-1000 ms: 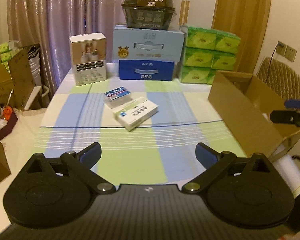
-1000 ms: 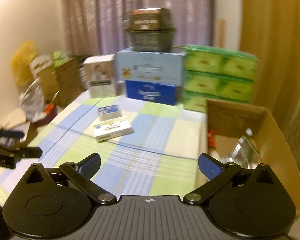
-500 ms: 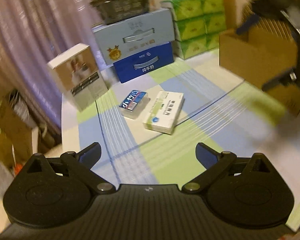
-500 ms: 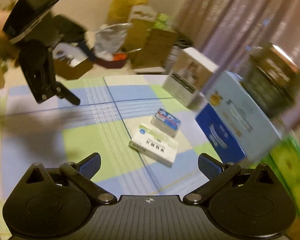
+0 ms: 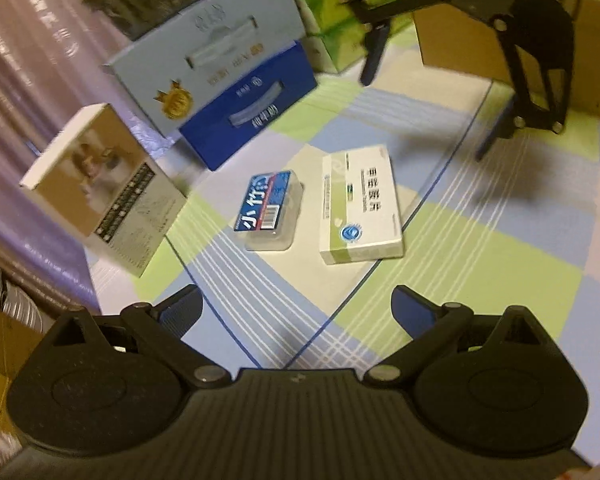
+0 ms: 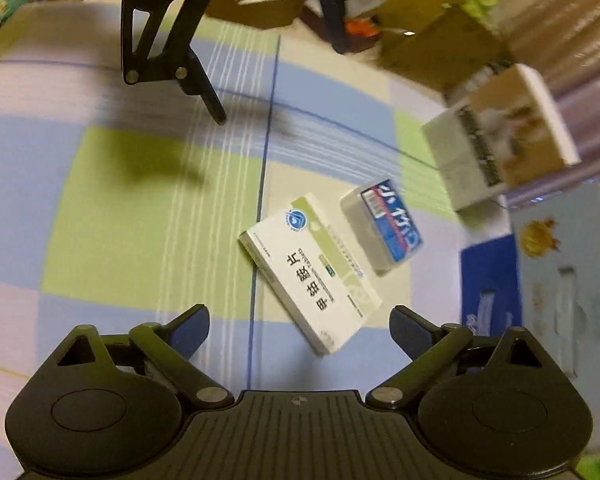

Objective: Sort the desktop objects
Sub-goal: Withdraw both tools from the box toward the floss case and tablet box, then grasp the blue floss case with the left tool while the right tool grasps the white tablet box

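Medicine box, white and green, flat on checked table mid-surface; small blue-labelled clear case just beside it. Left gripper: jaws spread, empty, above table. Right gripper: jaws spread, empty, hovering near medicine box.

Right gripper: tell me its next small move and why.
Probably ease the right gripper forward and down so its open fingers straddle the white box. That box lies flat on the cloth just ahead of the fingertips, nearer than the blue case beside it, and nothing is held yet. The left gripper is also open and farther back.
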`<state>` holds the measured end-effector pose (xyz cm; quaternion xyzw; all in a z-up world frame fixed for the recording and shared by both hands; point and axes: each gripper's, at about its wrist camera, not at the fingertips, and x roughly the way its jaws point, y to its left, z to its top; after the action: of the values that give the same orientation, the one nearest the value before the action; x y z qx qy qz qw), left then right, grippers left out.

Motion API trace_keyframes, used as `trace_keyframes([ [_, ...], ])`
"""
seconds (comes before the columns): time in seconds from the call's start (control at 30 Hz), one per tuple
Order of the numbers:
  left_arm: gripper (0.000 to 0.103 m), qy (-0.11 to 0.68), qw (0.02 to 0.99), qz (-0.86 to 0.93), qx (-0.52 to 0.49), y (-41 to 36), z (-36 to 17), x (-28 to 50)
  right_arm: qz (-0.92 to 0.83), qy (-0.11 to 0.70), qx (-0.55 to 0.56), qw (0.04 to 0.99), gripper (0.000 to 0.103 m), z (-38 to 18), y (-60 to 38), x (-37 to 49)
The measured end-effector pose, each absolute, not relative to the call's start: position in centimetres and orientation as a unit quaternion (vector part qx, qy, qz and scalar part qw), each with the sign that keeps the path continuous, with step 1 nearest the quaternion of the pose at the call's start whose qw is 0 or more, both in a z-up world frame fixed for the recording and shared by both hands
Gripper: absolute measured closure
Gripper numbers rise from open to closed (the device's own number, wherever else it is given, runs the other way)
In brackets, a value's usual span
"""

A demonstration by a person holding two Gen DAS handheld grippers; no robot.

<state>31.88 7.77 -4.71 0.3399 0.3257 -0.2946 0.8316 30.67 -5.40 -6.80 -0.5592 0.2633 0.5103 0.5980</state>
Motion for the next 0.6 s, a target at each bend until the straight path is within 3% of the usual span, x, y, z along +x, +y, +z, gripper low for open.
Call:
trace_keyframes([
  [0.3,0.005,0.340,0.805,-0.333,0.354,7.4,-7.9,35.2,0.524,0.270,-0.577,0.566,0.019,-10.2,-1.9,34.6],
  [0.6,0.005,0.329,0.813,-0.343,0.337,7.6,-8.6,37.4,0.542,0.288,-0.584,0.532,0.019,-11.7,0.1,36.3],
])
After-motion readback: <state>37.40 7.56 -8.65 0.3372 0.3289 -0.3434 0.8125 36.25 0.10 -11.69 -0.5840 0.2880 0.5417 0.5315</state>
